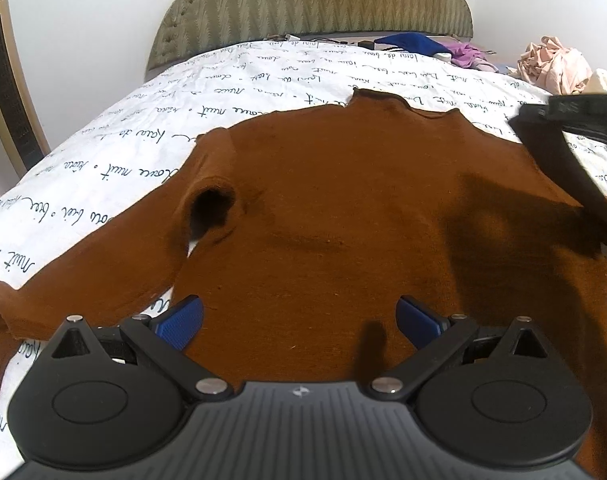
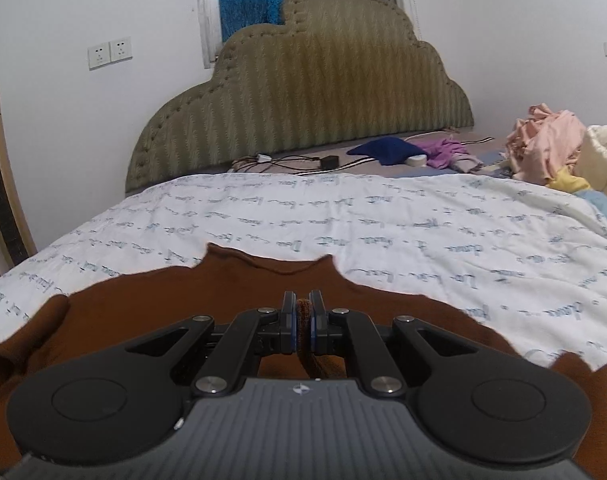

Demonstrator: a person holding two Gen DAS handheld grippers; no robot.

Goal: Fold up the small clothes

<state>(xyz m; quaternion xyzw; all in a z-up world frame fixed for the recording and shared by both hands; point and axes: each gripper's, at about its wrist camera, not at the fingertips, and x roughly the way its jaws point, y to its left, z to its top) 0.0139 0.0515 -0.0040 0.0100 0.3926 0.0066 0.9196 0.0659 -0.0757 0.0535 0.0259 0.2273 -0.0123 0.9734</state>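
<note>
A small brown sweater (image 1: 343, 208) lies flat on the white bedspread with writing on it (image 1: 143, 128), collar toward the headboard. Its left sleeve (image 1: 83, 272) stretches out to the left; a second cuff lies folded over the chest. My left gripper (image 1: 299, 320) hovers open over the sweater's lower part, nothing between its blue pads (image 1: 183, 320). The right gripper's black body shows blurred at the right edge of the left wrist view. In the right wrist view my right gripper (image 2: 302, 320) is shut on a fold of the brown sweater (image 2: 143, 300), which hangs between its fingers.
A padded green headboard (image 2: 303, 100) stands at the far end. Cables, a blue cloth (image 2: 383, 146), purple cloth and a pink pile of clothes (image 2: 543, 140) lie at the back right. A gold-framed object (image 1: 3, 80) stands left of the bed.
</note>
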